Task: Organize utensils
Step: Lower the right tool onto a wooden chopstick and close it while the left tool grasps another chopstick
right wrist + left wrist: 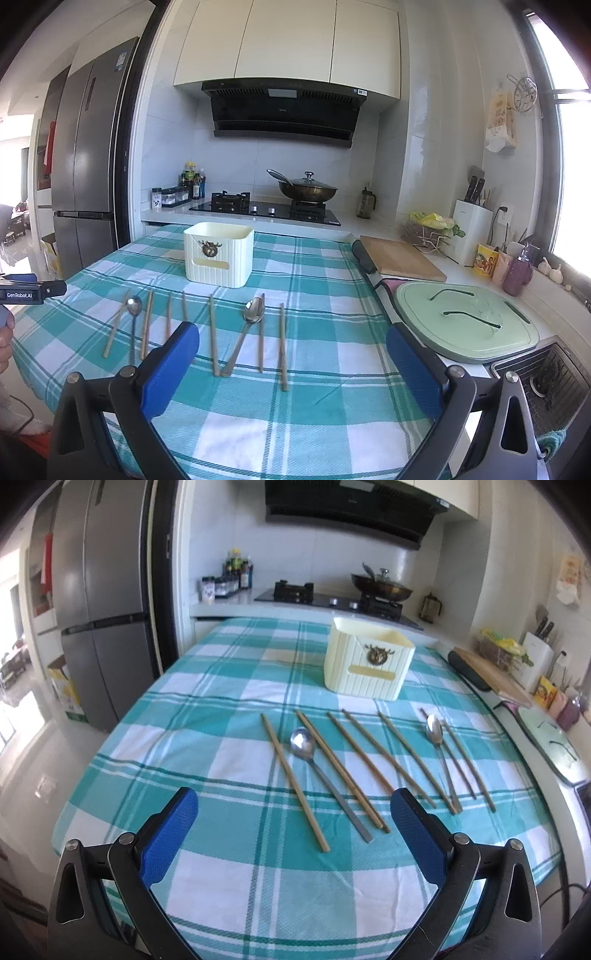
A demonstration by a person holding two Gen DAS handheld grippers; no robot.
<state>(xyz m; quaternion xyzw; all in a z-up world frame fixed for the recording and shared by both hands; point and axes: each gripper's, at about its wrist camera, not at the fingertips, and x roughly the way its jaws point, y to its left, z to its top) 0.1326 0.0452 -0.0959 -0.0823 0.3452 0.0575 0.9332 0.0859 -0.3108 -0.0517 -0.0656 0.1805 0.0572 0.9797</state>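
Left tongs [294,812]: wide open, empty, above the desk [221,886].
Right tongs [291,345]: wide open, empty.
Chopsticks [293,777]: loose in a row with two spoons [303,743], before the cream holder [367,661].
Handling: judged light, stiff, thin; metal spoons likely slippery.
Hold: mid-shaft, pinched across the width.

Chopsticks [291,777] and spoons [303,743] lie before the holder [367,664], seemingly empty.

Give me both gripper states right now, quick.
Left gripper: open, holding nothing, above the tablecloth.
Right gripper: open, holding nothing, above the tablecloth.
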